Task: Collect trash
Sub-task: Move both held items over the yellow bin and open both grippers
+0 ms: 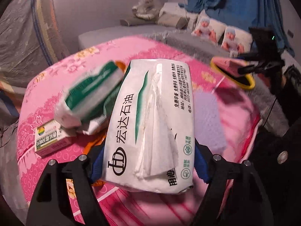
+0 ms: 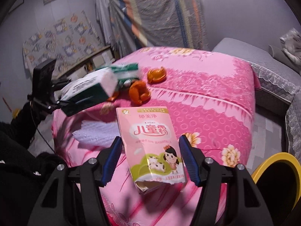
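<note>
A white tissue pack (image 1: 150,116) with green print fills the left wrist view, and my left gripper (image 1: 148,162) is shut on its sides with the blue pads (image 1: 97,162) pressing in. From the right wrist view the same pack (image 2: 88,88) hangs above the pink quilt (image 2: 207,109). My right gripper (image 2: 150,160) is shut on a torn pink carton (image 2: 150,146) with a cartoon girl. In the left wrist view that carton (image 1: 225,64) is held over a yellow-rimmed bin (image 1: 248,82).
On the quilt lie a second green-and-white pack (image 1: 90,98), a small box (image 1: 50,139), orange peels (image 2: 139,92) and a white paper towel (image 2: 97,131). The bin's yellow rim (image 2: 272,160) stands at the bed's right. A grey mattress (image 2: 254,56) lies behind.
</note>
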